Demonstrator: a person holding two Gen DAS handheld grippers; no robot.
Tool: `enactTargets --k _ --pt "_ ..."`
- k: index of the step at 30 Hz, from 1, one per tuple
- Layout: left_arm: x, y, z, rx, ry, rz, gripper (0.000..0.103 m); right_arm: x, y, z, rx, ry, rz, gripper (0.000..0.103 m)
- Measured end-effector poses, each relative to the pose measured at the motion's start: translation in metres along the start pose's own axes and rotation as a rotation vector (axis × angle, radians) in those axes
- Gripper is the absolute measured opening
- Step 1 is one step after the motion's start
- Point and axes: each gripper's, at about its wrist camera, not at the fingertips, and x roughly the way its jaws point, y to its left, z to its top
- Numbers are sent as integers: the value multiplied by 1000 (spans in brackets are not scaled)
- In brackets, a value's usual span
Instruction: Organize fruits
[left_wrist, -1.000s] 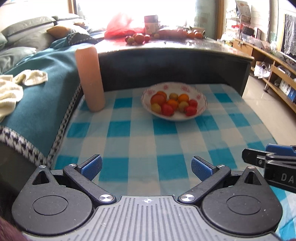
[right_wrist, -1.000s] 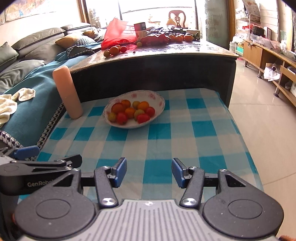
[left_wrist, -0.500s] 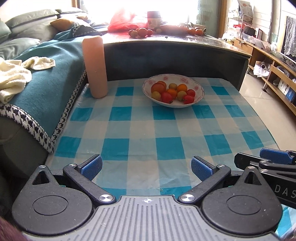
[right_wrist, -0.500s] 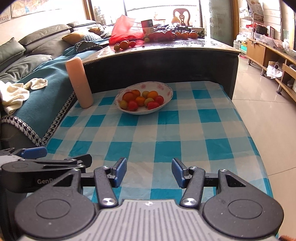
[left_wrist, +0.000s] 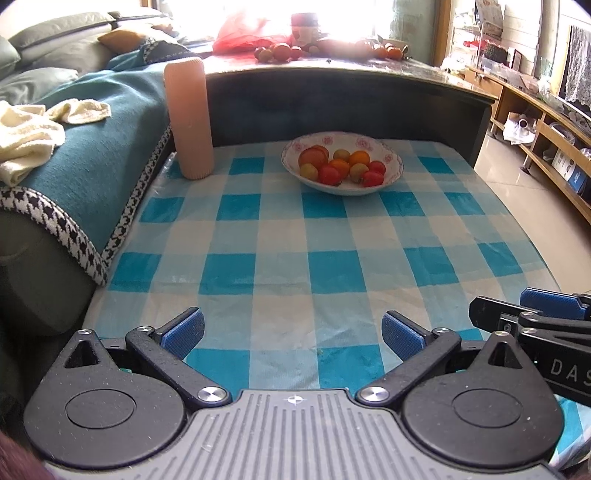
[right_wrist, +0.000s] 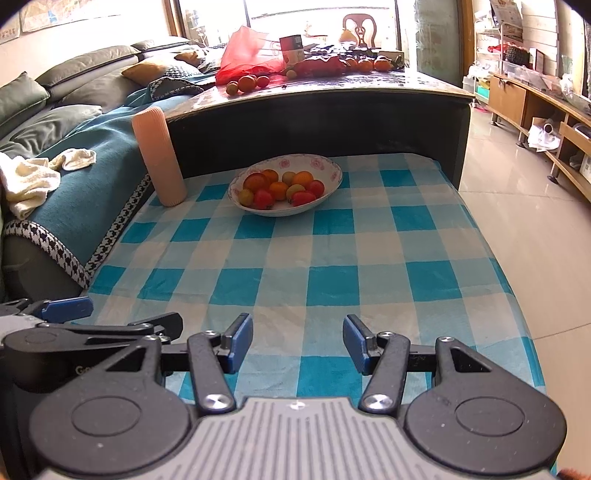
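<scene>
A white flowered bowl holds several small red, orange and yellow fruits. It stands at the far end of the blue checked cloth. My left gripper is open and empty, low over the near end of the cloth. My right gripper is open and empty beside it. Each gripper shows at the edge of the other's view. More loose fruits lie on the dark raised tabletop behind the bowl.
A tall peach cylinder stands at the far left of the cloth, by a sofa with a teal blanket and a cream towel. A red bag and a can sit on the raised tabletop. Tiled floor lies right.
Both grippers have drawn back from the bowl toward the near end of the cloth, so the bowl looks smaller and farther. Both stay open and empty.
</scene>
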Motion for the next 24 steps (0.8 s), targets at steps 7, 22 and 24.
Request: enactTargets --k 7,22,24 --pt "-4 3 -3 -28 2 -12 103 0 0 -7 -5 20 -30 68" --pt "-1 3 -12 -31 21 -9 103 4 0 -12 -8 45 -40 68" --pt "0 2 -13 -29 24 -10 103 5 0 -12 -9 48 -44 68"
